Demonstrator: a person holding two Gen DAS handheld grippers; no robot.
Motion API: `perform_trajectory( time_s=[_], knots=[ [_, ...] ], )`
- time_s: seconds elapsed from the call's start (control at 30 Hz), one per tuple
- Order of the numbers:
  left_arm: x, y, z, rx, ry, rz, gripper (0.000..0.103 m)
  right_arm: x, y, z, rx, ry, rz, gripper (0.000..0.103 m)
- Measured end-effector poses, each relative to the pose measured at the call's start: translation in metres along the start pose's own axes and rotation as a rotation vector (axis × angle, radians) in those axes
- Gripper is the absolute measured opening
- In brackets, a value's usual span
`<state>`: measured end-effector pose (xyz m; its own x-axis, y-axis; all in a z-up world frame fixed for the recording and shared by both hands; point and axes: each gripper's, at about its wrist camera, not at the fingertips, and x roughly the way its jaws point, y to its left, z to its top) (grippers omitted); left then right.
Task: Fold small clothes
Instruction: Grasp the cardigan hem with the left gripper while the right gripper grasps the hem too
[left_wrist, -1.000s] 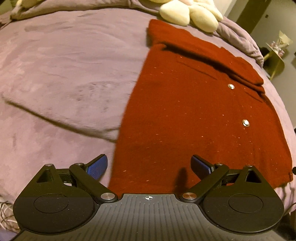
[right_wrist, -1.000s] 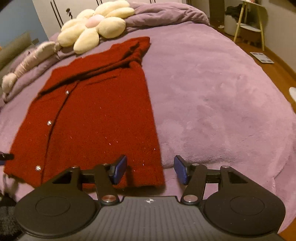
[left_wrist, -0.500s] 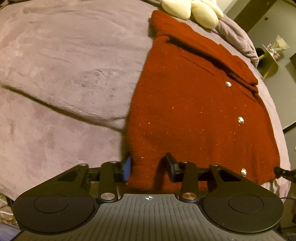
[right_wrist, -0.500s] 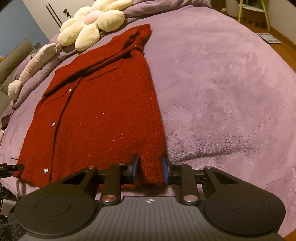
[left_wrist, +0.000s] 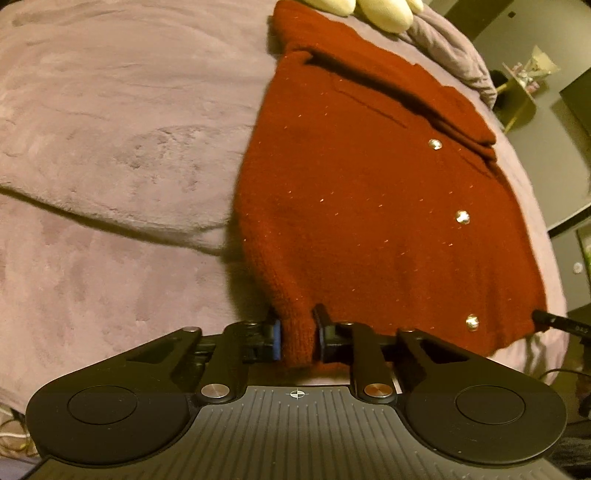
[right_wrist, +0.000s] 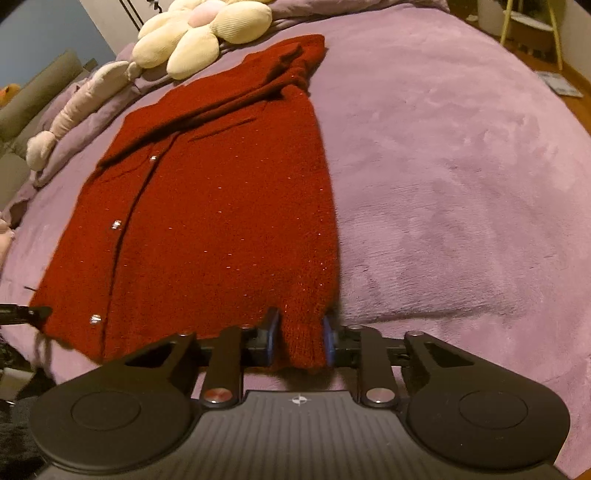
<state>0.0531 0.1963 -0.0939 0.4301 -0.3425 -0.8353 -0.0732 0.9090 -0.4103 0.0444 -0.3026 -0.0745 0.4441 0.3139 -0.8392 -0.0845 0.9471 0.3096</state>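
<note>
A dark red knitted cardigan with silver buttons lies flat on a purple bed, sleeves folded across its far end. In the left wrist view my left gripper is closing, and its blue pads press on the near left hem corner. The right wrist view shows the same cardigan with my right gripper closing on the near right hem corner, knit bunched between the pads. Both hem corners look slightly lifted off the blanket.
The purple plush blanket stretches wide to the right of the cardigan and has a long ridge on its left. A cream flower-shaped pillow lies beyond the collar, with a pink plush beside it. A small yellow-legged table stands past the bed.
Both grippers went from open, astride the hem corners, to closed on them. Both tilted further downward, so the cardigan now fills more of each view.
</note>
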Motion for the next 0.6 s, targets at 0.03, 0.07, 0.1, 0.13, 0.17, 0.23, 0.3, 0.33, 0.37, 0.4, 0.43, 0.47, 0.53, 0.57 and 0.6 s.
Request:
perform_trajectory(
  time_s=[0.03, 0.07, 0.1, 0.13, 0.17, 0.23, 0.3, 0.33, 0.37, 0.4, 0.43, 0.47, 0.53, 0.57, 0.6],
  knots=[
    [-0.003, -0.001, 0.002, -0.002, -0.003, -0.024, 0.015, -0.002, -0.001, 0.001, 0.012, 0.004, 0.019, 0.017],
    [-0.007, -0.002, 0.004, -0.004, -0.008, -0.056, 0.015, -0.004, -0.002, 0.003, 0.030, 0.005, 0.050, 0.016],
    [-0.013, -0.005, 0.007, 0.001, -0.020, -0.095, 0.015, -0.006, -0.004, 0.006, 0.054, 0.004, 0.091, 0.016],
    [-0.018, -0.009, 0.011, 0.009, -0.034, -0.119, 0.014, -0.009, -0.005, 0.009, 0.080, 0.000, 0.132, 0.015],
    [-0.024, -0.014, 0.016, 0.012, -0.055, -0.144, 0.014, -0.011, -0.007, 0.013, 0.112, -0.007, 0.176, 0.015],
    [-0.036, -0.020, 0.030, -0.003, -0.110, -0.199, 0.014, -0.017, -0.009, 0.025, 0.165, -0.036, 0.252, 0.014],
    [-0.046, -0.026, 0.049, -0.020, -0.177, -0.233, 0.014, -0.020, -0.008, 0.044, 0.202, -0.081, 0.297, 0.014],
    [-0.050, -0.028, 0.061, -0.030, -0.207, -0.245, 0.014, -0.020, -0.007, 0.055, 0.223, -0.104, 0.312, 0.014],
    [-0.052, -0.032, 0.074, -0.037, -0.235, -0.250, 0.014, -0.019, -0.006, 0.066, 0.237, -0.124, 0.319, 0.014],
    [-0.052, -0.034, 0.084, -0.041, -0.259, -0.246, 0.014, -0.017, -0.004, 0.078, 0.248, -0.152, 0.322, 0.014],
    [-0.052, -0.037, 0.099, -0.041, -0.290, -0.233, 0.014, -0.015, -0.002, 0.090, 0.247, -0.178, 0.315, 0.014],
    [-0.050, -0.038, 0.110, -0.046, -0.310, -0.224, 0.014, -0.011, 0.002, 0.105, 0.240, -0.207, 0.294, 0.014],
    [-0.043, -0.037, 0.135, -0.088, -0.356, -0.191, 0.014, -0.002, 0.004, 0.127, 0.254, -0.243, 0.254, 0.014],
    [-0.039, -0.034, 0.144, -0.109, -0.370, -0.165, 0.014, 0.005, 0.006, 0.139, 0.255, -0.258, 0.223, 0.014],
    [-0.031, -0.031, 0.151, -0.141, -0.384, -0.132, 0.014, 0.011, 0.008, 0.149, 0.256, -0.279, 0.178, 0.014]
  ],
)
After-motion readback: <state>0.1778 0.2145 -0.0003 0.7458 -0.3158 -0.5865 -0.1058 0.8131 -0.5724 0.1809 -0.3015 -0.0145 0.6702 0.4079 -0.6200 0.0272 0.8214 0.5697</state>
